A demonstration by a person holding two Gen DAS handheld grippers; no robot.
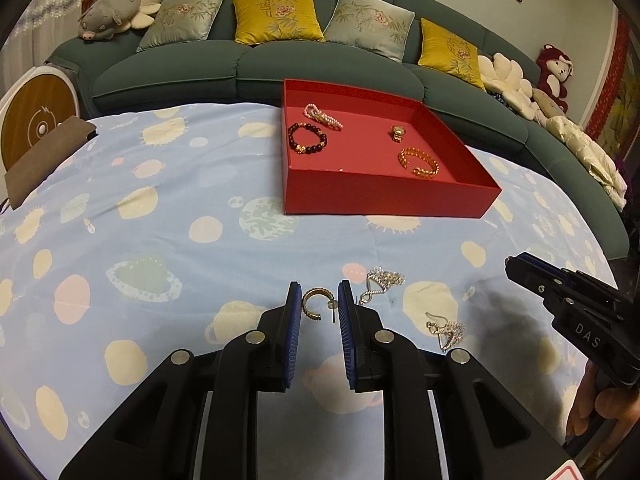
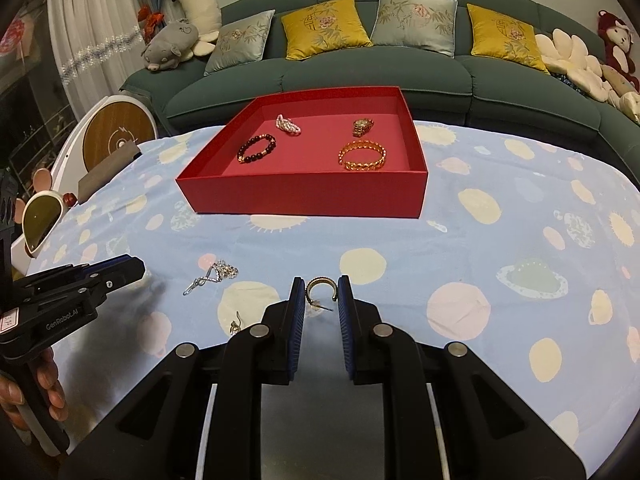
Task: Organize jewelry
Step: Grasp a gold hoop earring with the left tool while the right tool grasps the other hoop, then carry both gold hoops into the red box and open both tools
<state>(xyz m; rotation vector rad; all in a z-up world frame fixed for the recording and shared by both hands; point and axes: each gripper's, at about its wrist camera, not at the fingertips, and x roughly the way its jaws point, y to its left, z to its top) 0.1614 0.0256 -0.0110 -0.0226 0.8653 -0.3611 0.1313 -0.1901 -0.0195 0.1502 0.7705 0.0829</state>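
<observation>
A red tray [image 1: 384, 196] [image 2: 304, 196] on the blue planet-print cloth holds a dark bead bracelet [image 1: 307, 138] [image 2: 257, 148], a pearl bracelet [image 1: 322, 116] [image 2: 288, 124], a gold watch [image 1: 397, 133] [image 2: 362, 126] and a gold chain bangle [image 1: 418, 163] [image 2: 362, 155]. My left gripper [image 1: 319, 294] is open around a gold hoop earring [image 1: 313, 304]. My right gripper [image 2: 320, 290] is open around another gold hoop earring [image 2: 321, 288]. A silver chain [image 1: 380, 282] [image 2: 214, 276] and a silver drop earring [image 1: 446, 330] [image 2: 235, 326] lie on the cloth between the grippers.
A teal sofa [image 1: 256, 64] [image 2: 360, 76] with cushions and plush toys runs behind the table. A round wooden-faced device [image 1: 36, 116] [image 2: 118, 132] and a brown pouch [image 1: 44, 156] [image 2: 106, 172] sit at the left. Sunglasses [image 2: 40, 224] lie at the cloth's left edge.
</observation>
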